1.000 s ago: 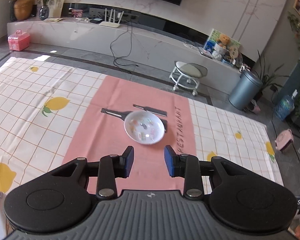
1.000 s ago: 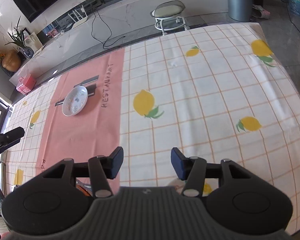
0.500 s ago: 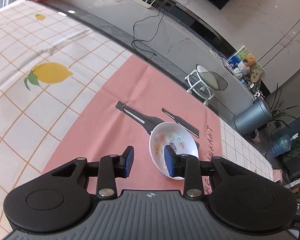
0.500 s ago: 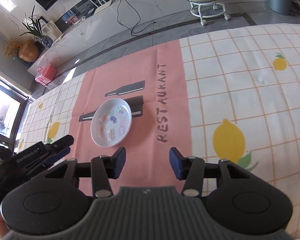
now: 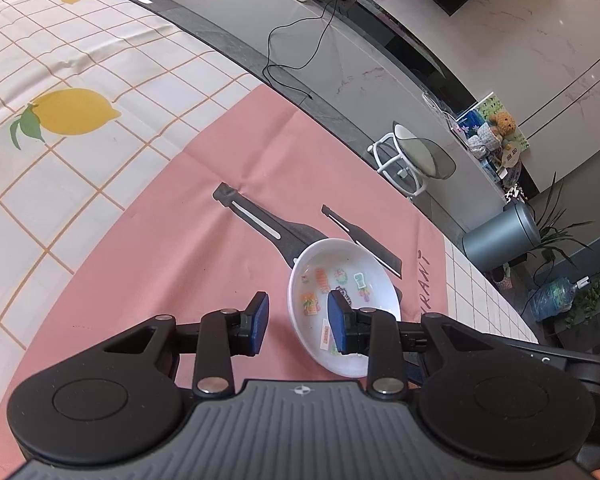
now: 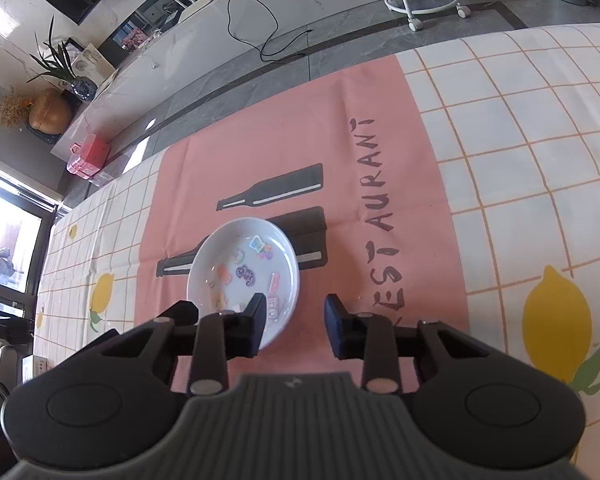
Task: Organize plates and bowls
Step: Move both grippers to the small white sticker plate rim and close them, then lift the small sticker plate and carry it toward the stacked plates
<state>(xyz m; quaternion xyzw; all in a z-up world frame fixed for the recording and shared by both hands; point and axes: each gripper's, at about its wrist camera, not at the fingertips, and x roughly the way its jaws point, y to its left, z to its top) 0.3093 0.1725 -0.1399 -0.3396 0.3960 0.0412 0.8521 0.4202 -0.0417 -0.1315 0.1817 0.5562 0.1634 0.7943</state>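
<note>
Both your tongs have closed in on the plate [image 5: 342, 300]: left tongs [image 5: 298, 322] and right tongs [image 6: 294, 322] gape empty, straddling its 9 and 3 o'clock rims for a two-sided lift.

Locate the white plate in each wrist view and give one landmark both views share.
Left wrist: the white plate sits lower right of centre, partly behind the right fingertip.
Right wrist: the plate sits centre-left, partly behind the left fingertip.
Shared landmark: the black bottle print on the pink cloth.
</note>
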